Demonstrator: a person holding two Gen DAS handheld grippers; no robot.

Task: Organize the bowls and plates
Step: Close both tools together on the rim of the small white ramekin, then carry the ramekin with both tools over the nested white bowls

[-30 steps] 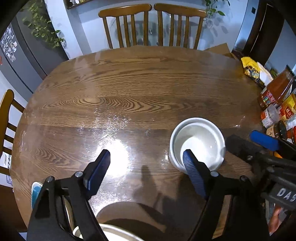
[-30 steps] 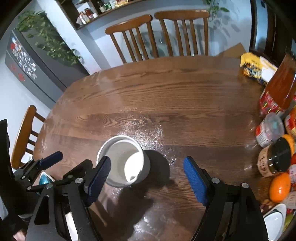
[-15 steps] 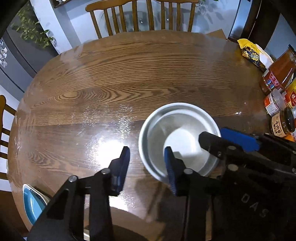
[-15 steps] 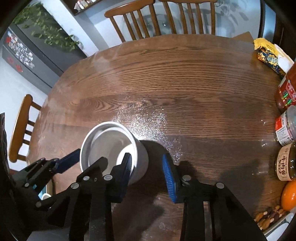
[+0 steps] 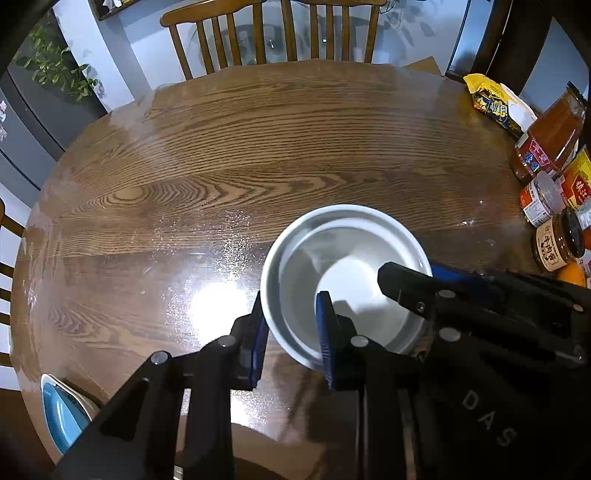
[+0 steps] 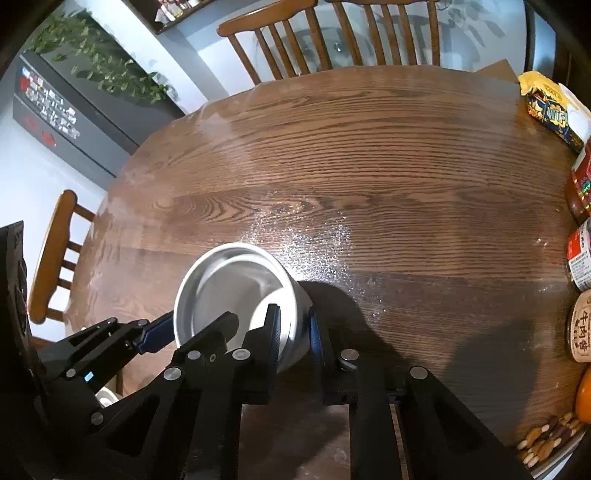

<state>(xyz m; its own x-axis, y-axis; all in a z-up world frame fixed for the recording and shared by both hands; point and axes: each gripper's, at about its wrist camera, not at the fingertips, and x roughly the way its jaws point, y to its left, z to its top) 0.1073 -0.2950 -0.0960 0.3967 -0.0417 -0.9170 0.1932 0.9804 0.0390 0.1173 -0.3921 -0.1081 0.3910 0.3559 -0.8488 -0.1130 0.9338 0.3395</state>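
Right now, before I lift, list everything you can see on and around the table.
bowl: one, white, near table edge, rim between both pairs of jaws
table: one, brown wood, round
chairs: two at far side, one at left, wooden
jars and bottles: several, red and orange, right edge
snack packet: one, yellow and blue, far right
blue dish: one, near-left edge
orange fruit: one, right edge
left gripper: jaws closing on bowl's left wall
right gripper: jaws closing on bowl's right wall

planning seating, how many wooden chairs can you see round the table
3: two chairs side by side at the far edge of the table, one chair at its left side. More may be hidden.
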